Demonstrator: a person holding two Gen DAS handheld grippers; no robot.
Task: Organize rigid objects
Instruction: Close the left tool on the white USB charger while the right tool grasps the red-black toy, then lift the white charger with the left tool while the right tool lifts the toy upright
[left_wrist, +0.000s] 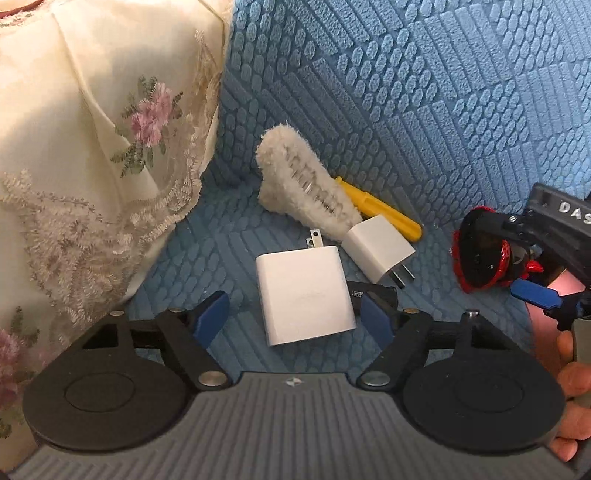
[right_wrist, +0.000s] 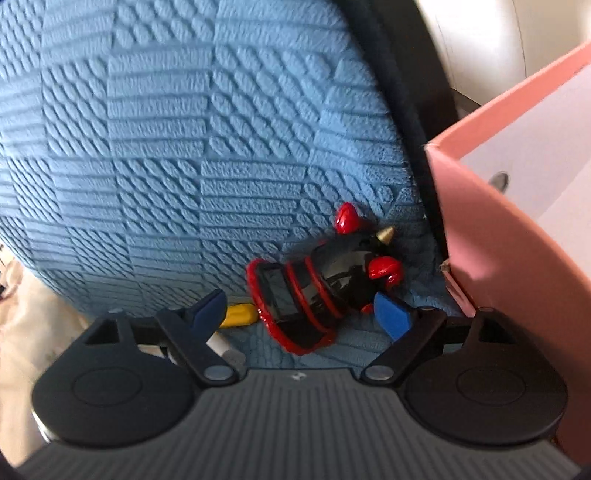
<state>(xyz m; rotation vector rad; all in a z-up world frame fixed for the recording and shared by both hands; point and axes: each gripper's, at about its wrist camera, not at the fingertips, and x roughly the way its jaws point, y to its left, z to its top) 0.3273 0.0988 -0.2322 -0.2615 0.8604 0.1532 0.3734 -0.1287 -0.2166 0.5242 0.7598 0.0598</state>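
On the blue textured sofa cover, a large white charger (left_wrist: 304, 293) lies between the fingers of my open left gripper (left_wrist: 293, 317). A smaller white charger (left_wrist: 378, 249), a yellow-handled tool (left_wrist: 380, 208), a fluffy white piece (left_wrist: 303, 184) and a flat black item (left_wrist: 373, 293) lie just beyond. A black and red toy (right_wrist: 317, 291) lies on the cover between the fingers of my open right gripper (right_wrist: 303, 314). The same toy (left_wrist: 484, 253) shows at the right of the left wrist view, beside the right gripper.
A cream lace cushion with pink flowers (left_wrist: 96, 155) fills the left. A pink cardboard box (right_wrist: 517, 221) with a white inside stands close on the right of the toy. A dark sofa edge (right_wrist: 406, 92) runs behind the box.
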